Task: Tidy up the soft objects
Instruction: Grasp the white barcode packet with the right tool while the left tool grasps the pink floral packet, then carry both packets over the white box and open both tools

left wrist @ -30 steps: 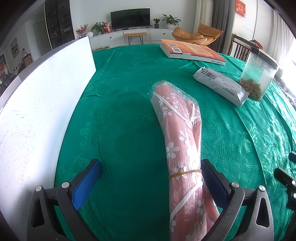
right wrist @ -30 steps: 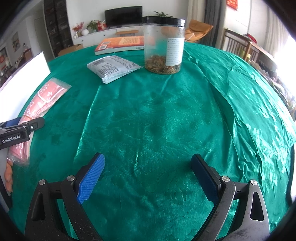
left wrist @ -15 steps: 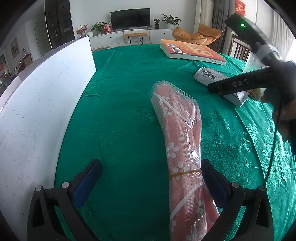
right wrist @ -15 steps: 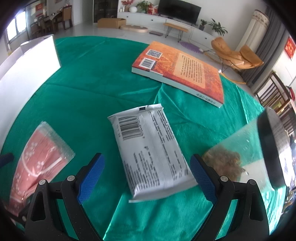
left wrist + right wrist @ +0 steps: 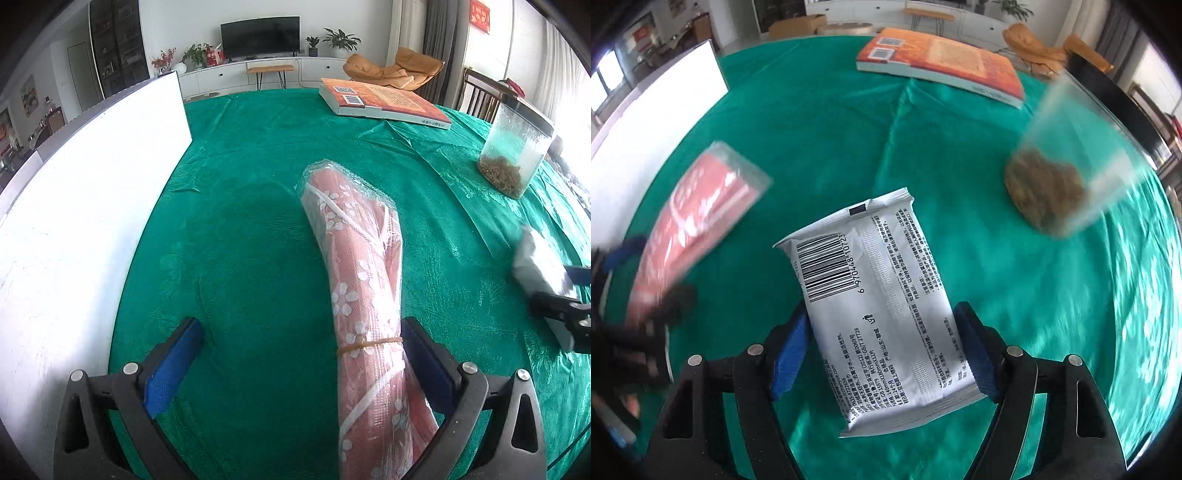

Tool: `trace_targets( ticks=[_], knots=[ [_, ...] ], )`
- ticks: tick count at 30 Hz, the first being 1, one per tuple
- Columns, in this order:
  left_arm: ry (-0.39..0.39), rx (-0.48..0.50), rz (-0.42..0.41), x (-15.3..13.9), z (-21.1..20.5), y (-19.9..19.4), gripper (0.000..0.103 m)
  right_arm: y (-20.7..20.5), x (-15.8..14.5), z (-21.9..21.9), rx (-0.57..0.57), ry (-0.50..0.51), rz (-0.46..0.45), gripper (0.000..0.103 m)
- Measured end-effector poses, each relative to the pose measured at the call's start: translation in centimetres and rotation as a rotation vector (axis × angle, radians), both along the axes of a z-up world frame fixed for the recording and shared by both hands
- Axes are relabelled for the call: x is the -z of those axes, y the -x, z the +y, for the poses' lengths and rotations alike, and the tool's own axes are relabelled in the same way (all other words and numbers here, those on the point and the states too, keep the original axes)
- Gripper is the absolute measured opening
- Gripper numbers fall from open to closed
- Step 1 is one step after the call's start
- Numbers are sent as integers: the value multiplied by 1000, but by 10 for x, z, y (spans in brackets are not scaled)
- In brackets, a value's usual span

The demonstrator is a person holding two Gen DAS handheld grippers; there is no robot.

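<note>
A pink flowered roll [image 5: 365,266] in clear plastic, bound by a rubber band, lies on the green tablecloth [image 5: 240,240]. My left gripper [image 5: 301,328] stands open around its near end, and the roll rests against the right finger [image 5: 424,354]. A white wipes pack [image 5: 882,295] with a barcode sits between the blue pads of my right gripper [image 5: 882,317]. Those jaws are closing and both pads touch the pack's sides. In the left wrist view the pack [image 5: 535,262] and right gripper [image 5: 565,317] show at the right edge. The right wrist view shows the roll [image 5: 694,214] blurred at the left.
A white board [image 5: 74,221] stands along the table's left side. An orange book [image 5: 384,101] lies at the far edge. A clear jar [image 5: 513,155] with brown contents and a black lid stands at the right. A TV, chairs and plants are behind the table.
My right gripper swung over the white pack and closed on it. The pack has left its place beside the jar and is now nearer, at the right edge. The left gripper stayed still.
</note>
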State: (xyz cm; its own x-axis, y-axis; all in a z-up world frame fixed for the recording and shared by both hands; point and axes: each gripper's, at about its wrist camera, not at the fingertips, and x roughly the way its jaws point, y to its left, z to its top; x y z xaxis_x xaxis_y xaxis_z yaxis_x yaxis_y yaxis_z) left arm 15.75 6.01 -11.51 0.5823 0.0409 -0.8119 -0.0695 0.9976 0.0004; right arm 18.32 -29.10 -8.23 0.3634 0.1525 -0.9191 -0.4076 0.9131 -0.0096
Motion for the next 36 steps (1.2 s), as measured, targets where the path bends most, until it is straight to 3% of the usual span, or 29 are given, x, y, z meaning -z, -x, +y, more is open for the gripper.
trace_targets(
  ticks=[3, 8, 12, 13, 14, 15, 18, 21, 24, 27, 31, 36],
  knots=[
    [1, -12, 9, 0, -1, 0, 103, 0, 1, -79, 187, -10, -36, 78],
    [-5, 79, 79, -1, -15, 4, 100, -85, -1, -163, 433, -39, -82, 76],
    [2, 141, 83, -7, -22, 4, 76, -147, -4, -187, 537, -98, -109, 75],
    [-5, 133, 75, -9, -21, 2, 63, -155, -1, -190, 548, -112, -92, 75],
    [14, 142, 69, -11, -20, -1, 36, -162, -1, -191, 551, -106, -81, 75],
    [20, 140, 75, -13, -19, -5, 26, -165, -3, -191, 550, -112, -78, 74],
    [180, 111, 71, -24, -4, -12, 22, -157, -27, -199, 589, -250, -119, 73],
    [318, 76, -9, -58, 12, -4, 22, -143, -70, -204, 599, -371, -187, 73],
    [426, 70, -103, -104, 36, 15, 22, -122, -122, -171, 482, -372, -227, 73],
    [444, 69, -170, -146, 68, 41, 22, -87, -163, -103, 320, -415, -219, 73],
    [335, -9, -197, -173, 129, 88, 23, -28, -189, 25, 63, -570, -125, 73],
    [107, -196, -129, -166, 209, 147, 25, 53, -185, 177, -208, -693, 26, 73]
  ],
)
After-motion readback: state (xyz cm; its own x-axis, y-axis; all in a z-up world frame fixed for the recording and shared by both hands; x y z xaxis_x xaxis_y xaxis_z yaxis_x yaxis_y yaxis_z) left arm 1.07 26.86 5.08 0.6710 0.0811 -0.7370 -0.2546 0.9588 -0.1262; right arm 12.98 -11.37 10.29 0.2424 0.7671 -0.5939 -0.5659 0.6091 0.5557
